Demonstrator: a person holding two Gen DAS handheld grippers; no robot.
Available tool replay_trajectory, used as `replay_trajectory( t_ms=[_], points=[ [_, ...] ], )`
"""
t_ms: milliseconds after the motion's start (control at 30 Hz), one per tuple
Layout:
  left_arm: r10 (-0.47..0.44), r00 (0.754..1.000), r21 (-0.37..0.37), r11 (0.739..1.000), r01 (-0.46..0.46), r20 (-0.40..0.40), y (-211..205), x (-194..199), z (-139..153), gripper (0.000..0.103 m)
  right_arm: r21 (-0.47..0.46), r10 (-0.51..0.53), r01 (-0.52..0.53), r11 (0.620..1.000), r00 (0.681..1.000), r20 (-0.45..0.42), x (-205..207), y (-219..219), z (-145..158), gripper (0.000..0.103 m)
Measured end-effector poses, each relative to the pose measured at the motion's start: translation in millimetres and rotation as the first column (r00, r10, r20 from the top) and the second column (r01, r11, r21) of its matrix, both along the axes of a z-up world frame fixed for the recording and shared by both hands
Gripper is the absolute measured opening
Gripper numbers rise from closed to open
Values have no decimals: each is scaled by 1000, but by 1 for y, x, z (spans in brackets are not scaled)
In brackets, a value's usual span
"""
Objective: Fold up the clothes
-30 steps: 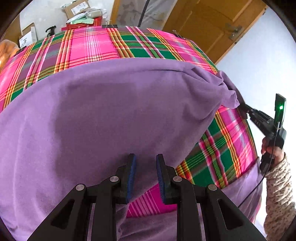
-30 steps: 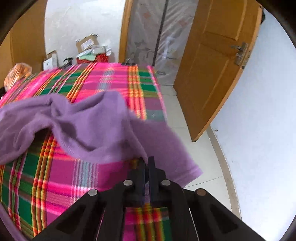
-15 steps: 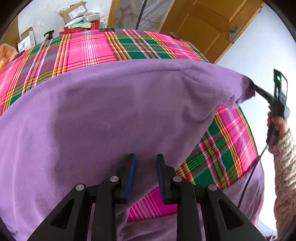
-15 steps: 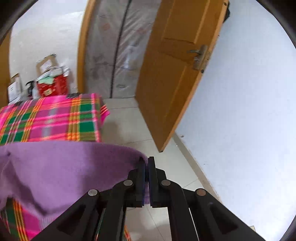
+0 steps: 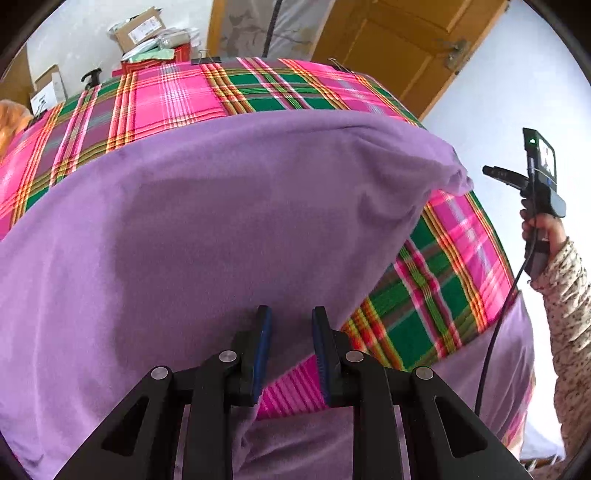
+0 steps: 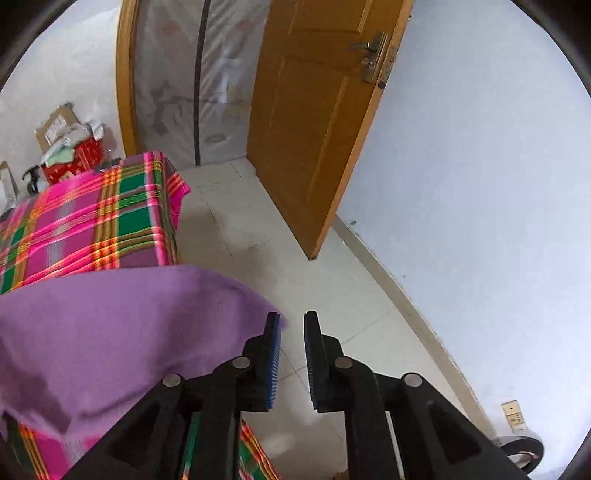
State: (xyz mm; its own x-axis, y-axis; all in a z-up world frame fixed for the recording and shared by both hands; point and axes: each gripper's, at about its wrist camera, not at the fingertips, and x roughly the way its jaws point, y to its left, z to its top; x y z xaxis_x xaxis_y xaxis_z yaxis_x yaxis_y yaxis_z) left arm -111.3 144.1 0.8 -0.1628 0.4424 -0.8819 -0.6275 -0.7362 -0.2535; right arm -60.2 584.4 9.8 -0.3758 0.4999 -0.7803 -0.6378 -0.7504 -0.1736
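A large purple garment [image 5: 221, 221] lies spread over a table covered with a pink and green plaid cloth [image 5: 166, 96]. My left gripper [image 5: 291, 325] is open low over the garment's near edge, and purple fabric and plaid show in the gap between its blue pads. In the left wrist view, my right gripper [image 5: 488, 170] is held in a hand [image 5: 539, 225] just off the table's right side, a short way from the garment's raised right corner. Seen from the right wrist, the right gripper [image 6: 292, 328] is open over the floor, and the garment's corner [image 6: 110, 332] lies just left of its left finger.
Cardboard boxes and a red box [image 5: 147, 33] are stacked past the table's far end, beside a black spray bottle [image 5: 90, 75]. An open wooden door [image 6: 314, 129] stands to the right. Tiled floor [image 6: 295, 240] lies between the table and the white wall.
The right gripper, shut on the garment's corner before, has opened and let it go. The corner has dropped toward the table's right edge. The left gripper has hardly moved.
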Motion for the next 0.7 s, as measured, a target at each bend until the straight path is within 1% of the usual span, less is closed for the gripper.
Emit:
replay_trajectory(
  t_ms=[33, 133, 200, 300, 433, 533, 600, 667, 700],
  points=[
    [-3, 1000, -7, 1000, 3, -8, -2, 2, 0, 23, -10, 4, -4, 1000, 1000, -6, 6, -3, 0, 18],
    [-25, 999, -36, 999, 23, -46, -2, 11, 2, 25, -42, 16, -17, 999, 1000, -25, 24, -12, -2, 19],
    [-62, 995, -54, 997, 58, -79, 1, 20, 3, 28, -54, 28, -30, 998, 999, -27, 30, -21, -5, 19],
    [-111, 988, -74, 992, 104, -106, 6, 32, 3, 32, -73, 54, -56, 996, 998, -34, 35, -33, -8, 20],
    [-125, 980, -131, 986, 106, -151, 15, 34, -1, 32, -86, 88, -90, 992, 996, -28, 37, -45, -16, 21],
    [-134, 969, -183, 978, 96, -209, 24, 35, -3, 32, -174, 63, -77, 982, 994, -87, 46, -41, -18, 23],
    [-133, 954, -229, 971, 71, -268, 30, 37, -4, 35, -242, 35, -66, 968, 991, -130, 52, -36, -20, 25],
    [-125, 953, -225, 972, 63, -274, 31, 35, -4, 35, -315, 1, -57, 947, 985, -174, 59, -26, -23, 27],
    [-118, 956, -217, 974, 59, -270, 30, 33, -4, 32, -343, -16, -52, 938, 981, -192, 62, -22, -24, 28]
  ],
)
